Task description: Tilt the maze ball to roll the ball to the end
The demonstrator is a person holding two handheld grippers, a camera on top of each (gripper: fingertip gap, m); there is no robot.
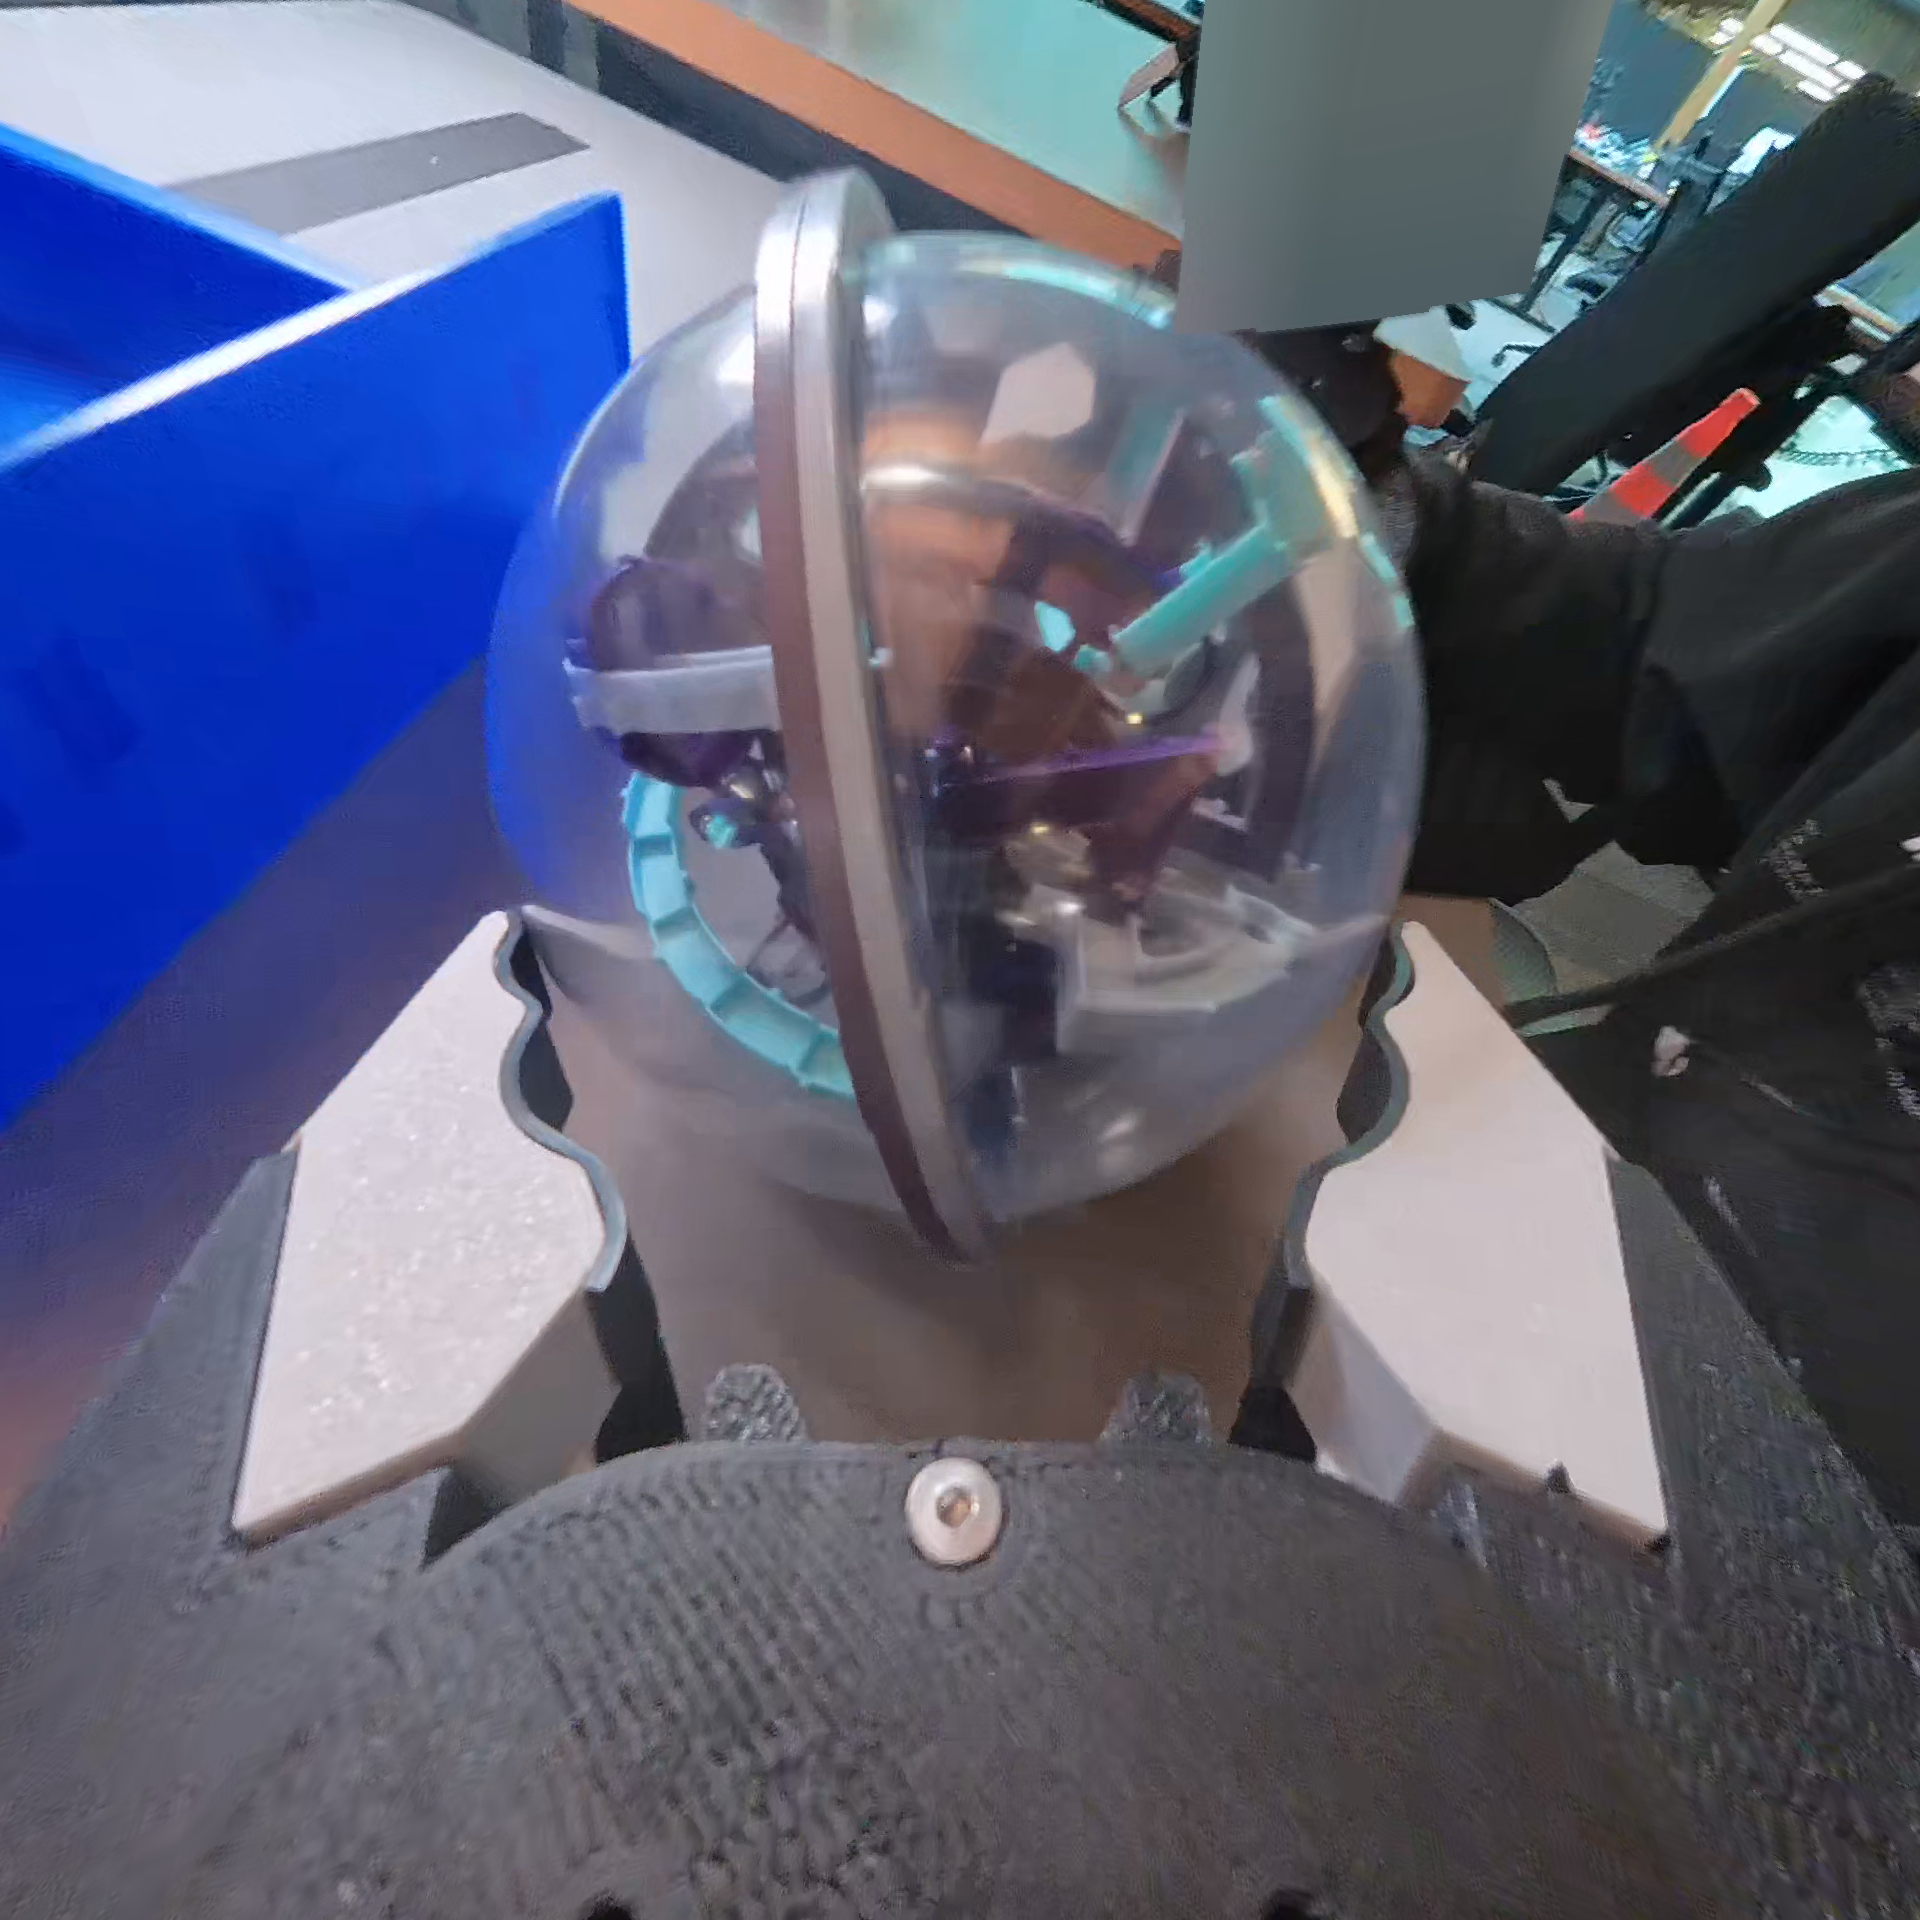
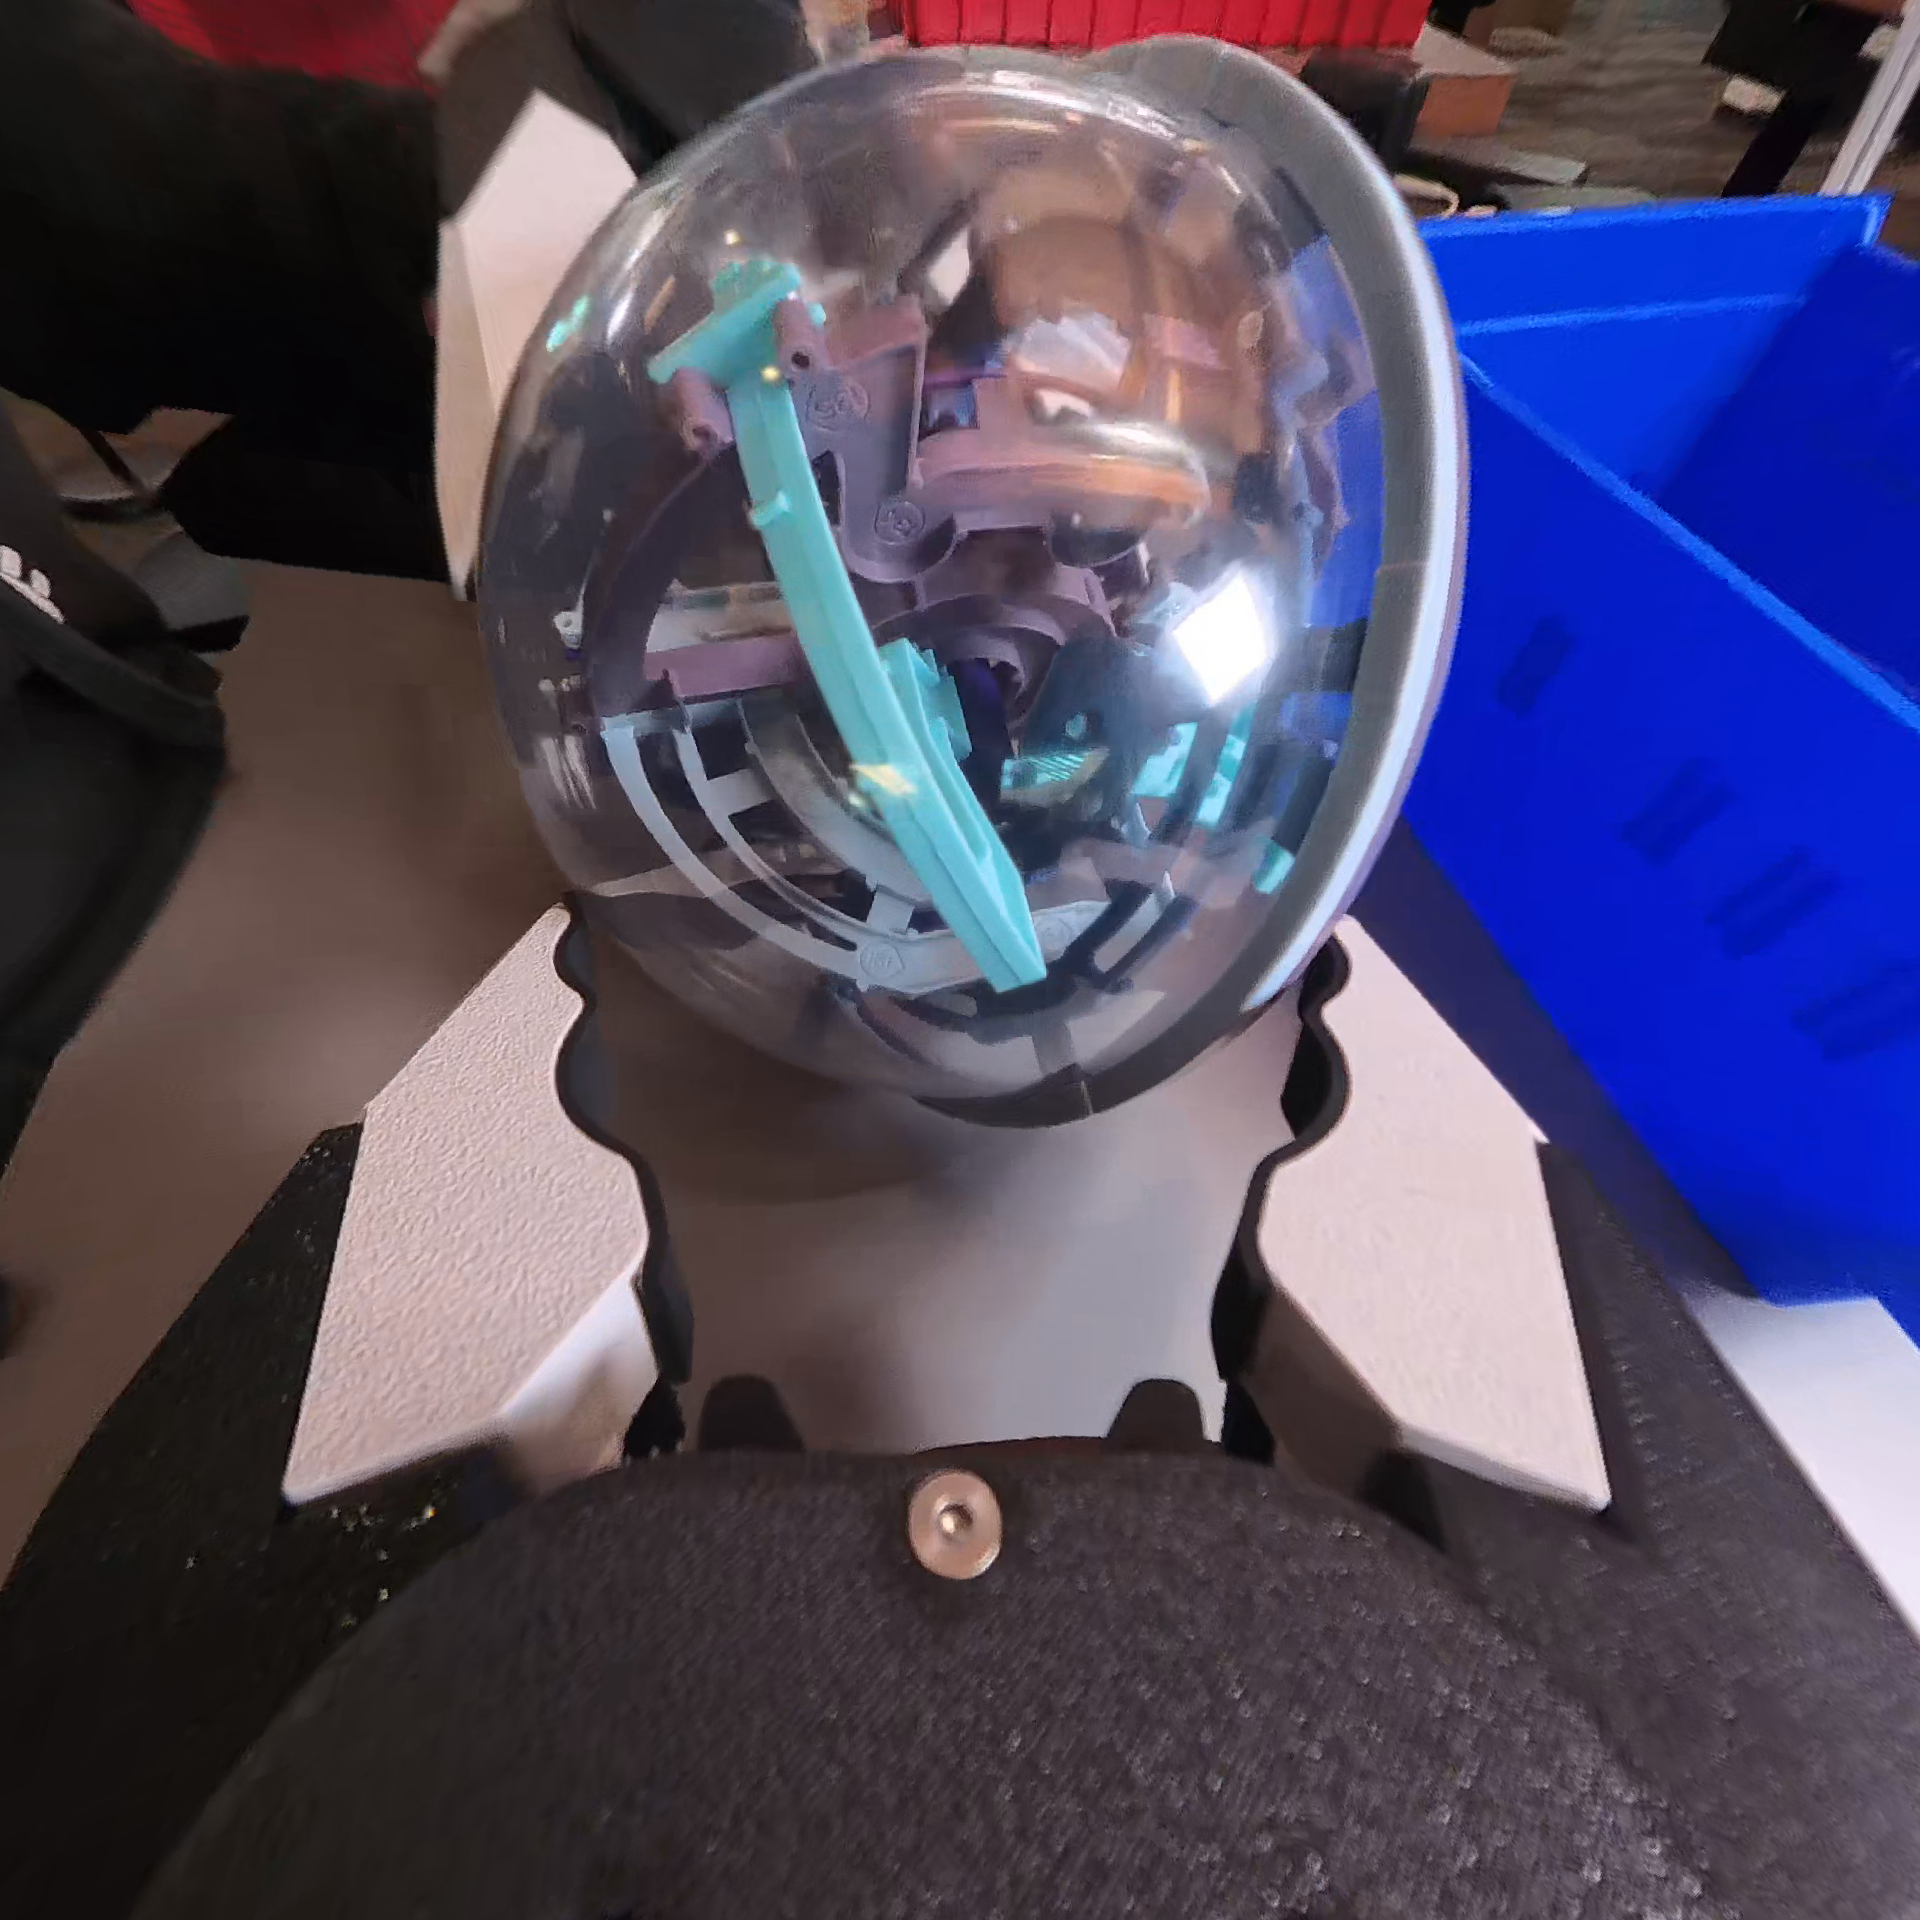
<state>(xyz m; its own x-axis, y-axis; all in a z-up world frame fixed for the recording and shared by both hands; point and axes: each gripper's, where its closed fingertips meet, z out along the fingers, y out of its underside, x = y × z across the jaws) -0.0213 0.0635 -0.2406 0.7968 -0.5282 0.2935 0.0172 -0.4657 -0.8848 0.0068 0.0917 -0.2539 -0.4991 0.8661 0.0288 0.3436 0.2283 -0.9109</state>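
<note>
The maze ball (image 1: 956, 707) is a clear plastic sphere with a grey seam ring and teal, purple and grey tracks inside. In the left wrist view the ring stands nearly upright, leaning a little. My left gripper (image 1: 956, 945) clasps the ball's lower sides with both white fingers (image 1: 447, 1195). In the right wrist view the ball (image 2: 966, 582) fills the upper middle, with the ring along its right edge and a long teal track across the front. My right gripper (image 2: 951, 940) clasps its lower sides in the same way. I cannot make out the small rolling ball inside.
A blue plastic bin (image 1: 260, 623) stands close to the ball, on the left in the left wrist view and on the right in the right wrist view (image 2: 1714, 727). A person's black sleeve (image 1: 1662, 727) is beside the ball. The grey tabletop (image 2: 312, 883) lies below. An orange cone (image 1: 1673, 457) stands far off.
</note>
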